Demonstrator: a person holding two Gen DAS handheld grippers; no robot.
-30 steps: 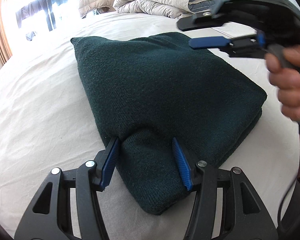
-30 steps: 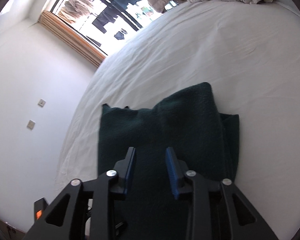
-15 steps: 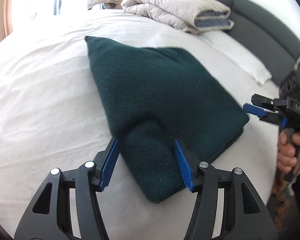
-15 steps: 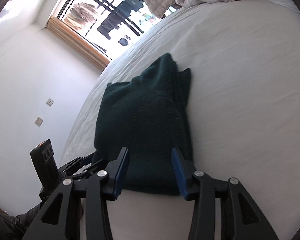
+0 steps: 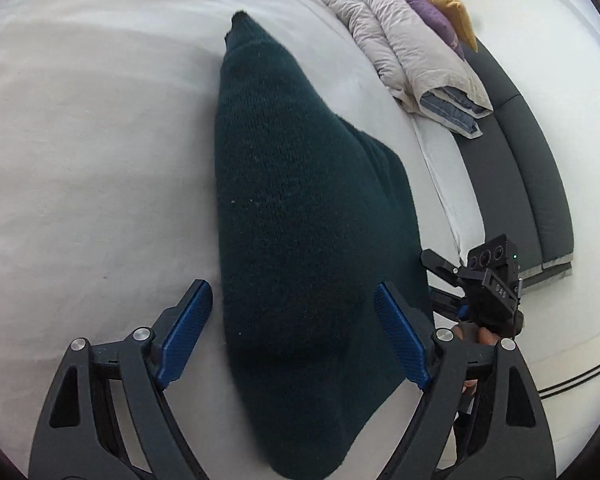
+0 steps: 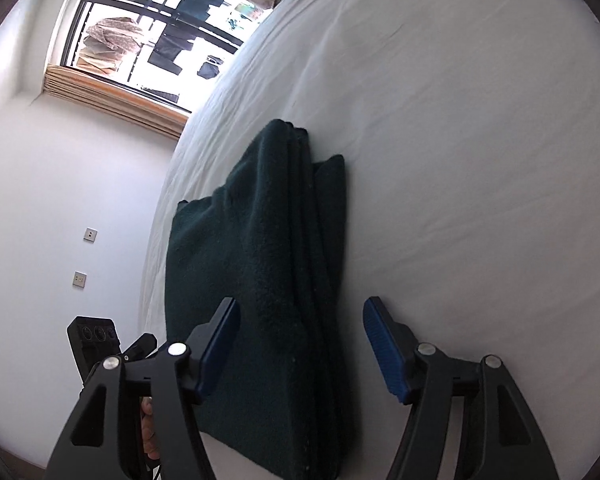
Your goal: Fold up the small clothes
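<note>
Left wrist view: left gripper (image 5: 292, 344) just spread, straddling folded dark green sweater (image 5: 300, 216) mid-bed (image 5: 80, 140); right gripper (image 6: 300, 348) likewise just opened astride its layered edge, probably releasing after the fold.

Small white lettering on right gripper (image 5: 440, 284) body, illegible.

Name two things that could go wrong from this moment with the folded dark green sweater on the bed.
1. The left hand-held gripper and right hand-held gripper have just been opening, with the dark green sweater between their pads but free; a nudge on pulling away might undo the fold.
2. The stacked layers look uneven along one edge and may slip on the white sheet.
</note>
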